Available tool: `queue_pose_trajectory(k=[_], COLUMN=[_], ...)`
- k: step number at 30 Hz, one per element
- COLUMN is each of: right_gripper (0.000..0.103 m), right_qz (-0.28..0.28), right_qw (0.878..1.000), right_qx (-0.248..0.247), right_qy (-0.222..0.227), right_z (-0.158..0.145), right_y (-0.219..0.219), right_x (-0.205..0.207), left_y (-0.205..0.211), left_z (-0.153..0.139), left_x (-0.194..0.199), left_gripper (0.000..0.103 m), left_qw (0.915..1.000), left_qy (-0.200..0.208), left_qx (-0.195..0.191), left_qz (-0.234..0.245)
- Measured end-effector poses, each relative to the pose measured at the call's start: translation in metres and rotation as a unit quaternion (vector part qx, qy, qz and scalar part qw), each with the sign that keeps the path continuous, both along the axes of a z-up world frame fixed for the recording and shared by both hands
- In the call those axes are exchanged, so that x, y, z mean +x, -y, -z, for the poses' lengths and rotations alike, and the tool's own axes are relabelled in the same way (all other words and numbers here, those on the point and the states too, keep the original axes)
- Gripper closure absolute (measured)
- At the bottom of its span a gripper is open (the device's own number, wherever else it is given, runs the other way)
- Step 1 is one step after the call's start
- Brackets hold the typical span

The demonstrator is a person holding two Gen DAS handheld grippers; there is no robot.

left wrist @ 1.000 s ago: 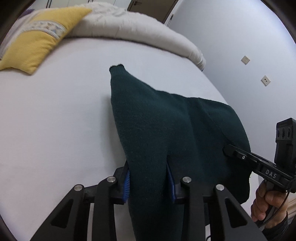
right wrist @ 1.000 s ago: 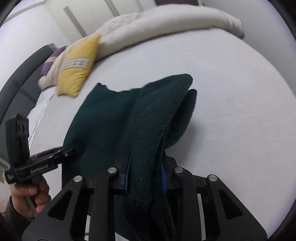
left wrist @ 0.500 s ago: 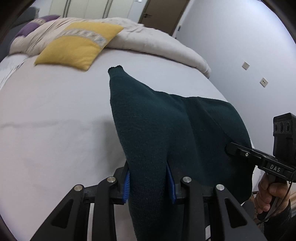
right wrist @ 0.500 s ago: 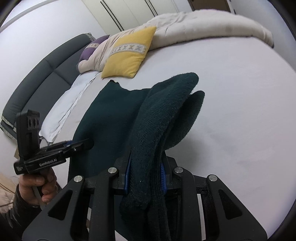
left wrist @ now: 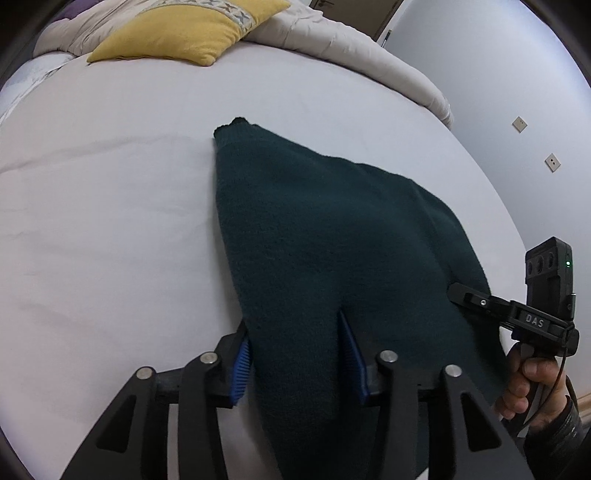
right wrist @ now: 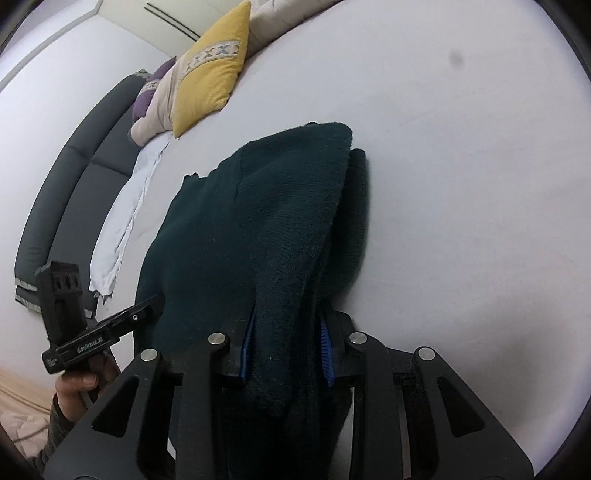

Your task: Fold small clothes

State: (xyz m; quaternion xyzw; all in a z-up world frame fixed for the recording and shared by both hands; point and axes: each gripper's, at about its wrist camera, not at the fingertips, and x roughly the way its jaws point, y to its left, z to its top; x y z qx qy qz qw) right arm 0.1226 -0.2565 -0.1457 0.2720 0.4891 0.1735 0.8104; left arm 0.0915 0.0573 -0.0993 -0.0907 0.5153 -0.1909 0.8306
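- Since a second ago both cameras have swung, so the yellow pillow [left wrist: 192, 33] now sits along the top of the left wrist view and high at upper left in the right wrist view, while both grips on the dark green garment [left wrist: 332, 258] are unchanged
- Left wrist view: the left gripper [left wrist: 297, 354] has its blue-padded fingers [left wrist: 240, 363] clamped on a bunched edge of the garment, which runs forward from them across the white bed [left wrist: 110, 221] and ends in a narrow cuff-like tip
- At the right of this view the right gripper [left wrist: 458, 293] bites the garment's far edge, with the person's right hand [left wrist: 524, 380] on its handle; a pale duvet [left wrist: 351, 40] lies beyond the pillow
- Right wrist view: the right gripper [right wrist: 286, 341] has its fingers [right wrist: 327, 347] pressed on a thick, doubled fold of the garment [right wrist: 266, 221], whose folded layers rest on the bed [right wrist: 461, 184] ahead
- At lower left the left gripper [right wrist: 157, 301] meets the garment's other edge, left hand [right wrist: 79, 387] beneath it; a dark grey headboard [right wrist: 74, 177] curves behind
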Motion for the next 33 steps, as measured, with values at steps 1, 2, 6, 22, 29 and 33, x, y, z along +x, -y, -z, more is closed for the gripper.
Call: queue_pose_trajectory(k=[1,2,6,22,29,33], right_gripper=[0.079,0.079,0.078,0.050,0.050,0.034], right_qz=[0.000,0.000,0.004,0.167,0.173,0.156], right_qw=[1.000,1.000,1.000,0.981,0.970,0.950], right_qx=[0.001,0.003,0.014,-0.095,-0.128,-0.175], right_qy=[0.001,0.002,0.015,0.017,0.110,0.204], right_z=[0.000,0.001,0.008,-0.047,-0.116,-0.171], right_y=[0.000,-0.002,0.002,0.048,0.032,-0.003], right_x=[-0.001,0.000,0.006,-0.070,-0.103,-0.126], left_y=[-0.002,-0.003,-0.001,-0.028,-0.028,-0.025], left_z=[0.003,0.005,0.004,-0.052,-0.114,-0.156], left_x=[0.002,0.004,0.001,-0.067,-0.114,-0.147], left_gripper=[0.049,0.048,0.047,0.034,0.000,0.000], left_qw=[1.0000,0.9999,0.9999,0.9850,0.9423,0.9084], left_qy=[-0.004,-0.005,0.000,0.124,0.273,0.356], left_qx=[-0.006,-0.010,-0.006,0.058,0.105,0.124], left_qz=[-0.003,-0.006,-0.011,-0.105,-0.163,-0.182])
